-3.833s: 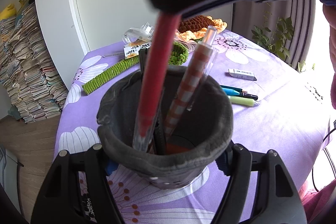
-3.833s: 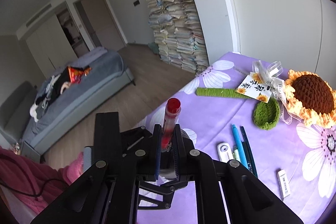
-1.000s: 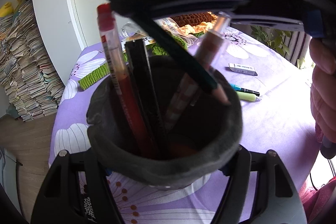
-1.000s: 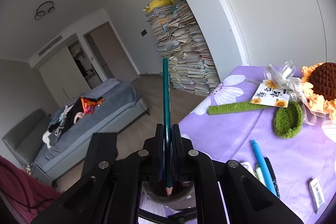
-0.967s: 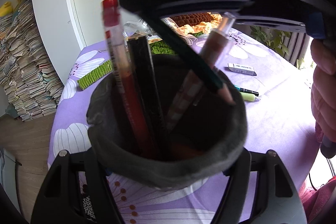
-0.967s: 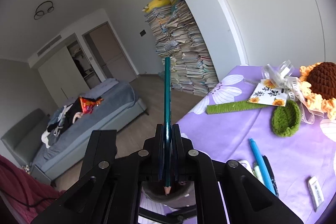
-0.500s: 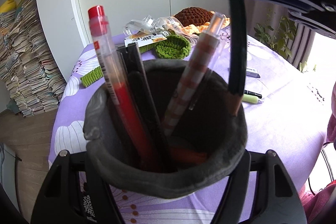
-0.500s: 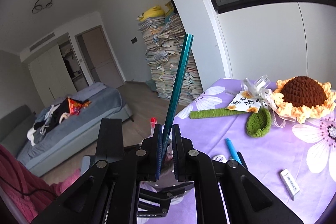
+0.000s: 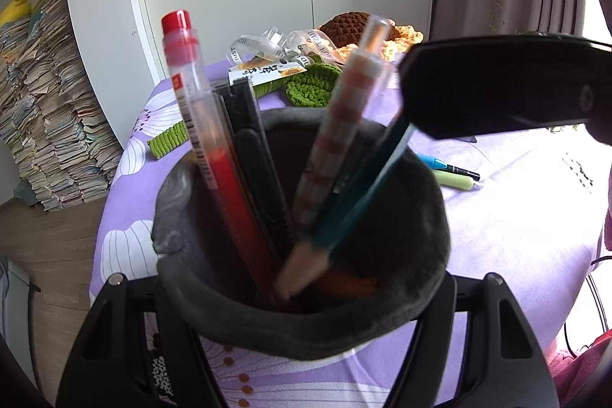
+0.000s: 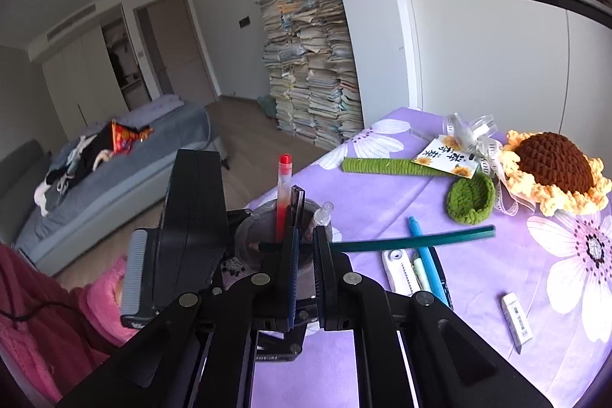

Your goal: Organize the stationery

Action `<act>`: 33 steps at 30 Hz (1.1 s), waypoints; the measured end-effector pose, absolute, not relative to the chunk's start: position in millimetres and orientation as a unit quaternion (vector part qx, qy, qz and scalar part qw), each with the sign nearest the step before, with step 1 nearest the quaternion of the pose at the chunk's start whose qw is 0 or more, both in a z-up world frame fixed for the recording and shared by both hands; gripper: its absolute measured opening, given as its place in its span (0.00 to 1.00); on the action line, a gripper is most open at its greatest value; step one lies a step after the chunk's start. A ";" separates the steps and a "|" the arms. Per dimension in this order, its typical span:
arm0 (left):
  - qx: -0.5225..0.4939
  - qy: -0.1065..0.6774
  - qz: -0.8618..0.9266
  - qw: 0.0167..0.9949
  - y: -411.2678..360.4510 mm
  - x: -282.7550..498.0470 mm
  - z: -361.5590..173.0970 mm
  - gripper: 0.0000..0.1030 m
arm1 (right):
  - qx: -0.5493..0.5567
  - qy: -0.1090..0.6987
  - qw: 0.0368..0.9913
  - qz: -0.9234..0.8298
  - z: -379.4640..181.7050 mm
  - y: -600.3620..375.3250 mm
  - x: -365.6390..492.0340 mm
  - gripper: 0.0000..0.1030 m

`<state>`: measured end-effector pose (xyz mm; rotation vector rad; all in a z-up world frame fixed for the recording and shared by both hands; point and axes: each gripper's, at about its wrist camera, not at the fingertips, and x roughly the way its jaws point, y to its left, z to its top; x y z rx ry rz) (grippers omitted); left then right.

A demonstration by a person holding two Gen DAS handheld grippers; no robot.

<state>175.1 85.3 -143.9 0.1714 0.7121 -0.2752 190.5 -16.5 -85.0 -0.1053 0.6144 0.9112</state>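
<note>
Now the left gripper [image 9: 302, 324] clamps the grey cup [image 9: 382, 324]; inside it lean a red pen [image 9: 202, 125], checked pen [image 9: 336, 140] and teal pencil [image 9: 367, 194]. Right gripper [image 10: 304, 247], above the cup, stands slightly parted, empty.

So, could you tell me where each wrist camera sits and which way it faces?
Left wrist: on the left gripper, looking down into the pen cup it clasps, toward a white cabinet; its fingers and the right gripper show.
Right wrist: on the right gripper, above the cup, facing the bed; its fingers, the left gripper's body and a pink sleeve show.
Shared: the cup, red pen, teal pencil, crochet sunflower.
</note>
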 end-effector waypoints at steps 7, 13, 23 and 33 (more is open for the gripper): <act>0.078 0.349 -0.136 0.924 88.1 176.2 -143.8 0.67 | -0.060 0.297 0.846 0.439 -84.3 -14.2 191.2 0.08; 0.080 0.350 -0.135 0.923 88.0 177.0 -143.5 0.67 | -0.044 0.295 0.851 0.431 -83.1 -26.0 188.0 0.08; 0.080 0.353 -0.135 0.922 90.2 178.5 -142.1 0.67 | -0.048 0.425 0.839 0.337 -102.2 -83.0 220.6 0.67; 0.087 0.355 -0.132 0.921 89.8 181.0 -140.8 0.67 | 0.142 0.521 0.719 0.437 -143.3 -112.8 204.4 0.59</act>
